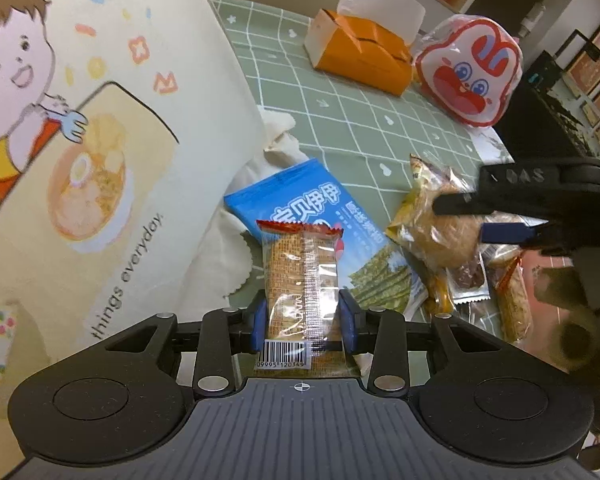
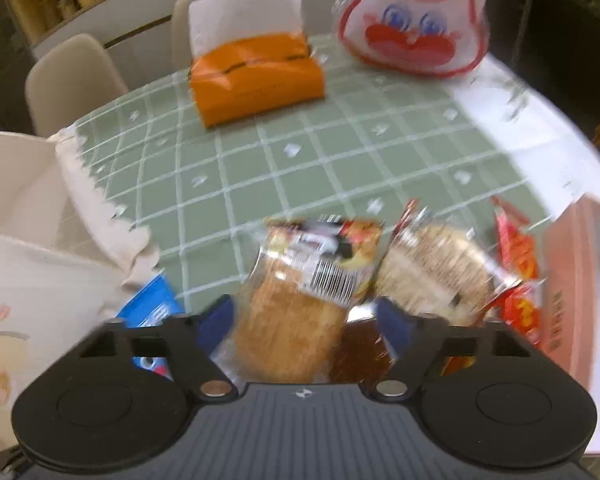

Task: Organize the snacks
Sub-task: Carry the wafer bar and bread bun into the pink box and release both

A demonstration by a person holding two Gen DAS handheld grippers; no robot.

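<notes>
My left gripper (image 1: pixel 303 320) is shut on a clear cracker packet (image 1: pixel 300 272) with a red top edge and a barcode, held upright between the blue pads. Behind it a blue seaweed packet (image 1: pixel 300 200) lies at the foot of a cream tote bag (image 1: pixel 100 120) printed with a cartoon child. My right gripper (image 1: pixel 476 218) reaches in from the right and is shut on a bagged golden bun (image 1: pixel 448 240). In the blurred right wrist view that bun (image 2: pixel 292 332) fills the space between the right gripper's (image 2: pixel 306 320) pads.
A green checked tablecloth (image 1: pixel 360 128) covers the table. At the back stand an orange tissue box (image 1: pixel 364 56) and a rabbit-face bag (image 1: pixel 468 72). More snack packets (image 2: pixel 440 264), some red (image 2: pixel 516 256), lie beside a pink box (image 2: pixel 572 280). Pale chairs (image 2: pixel 72 80) stand beyond.
</notes>
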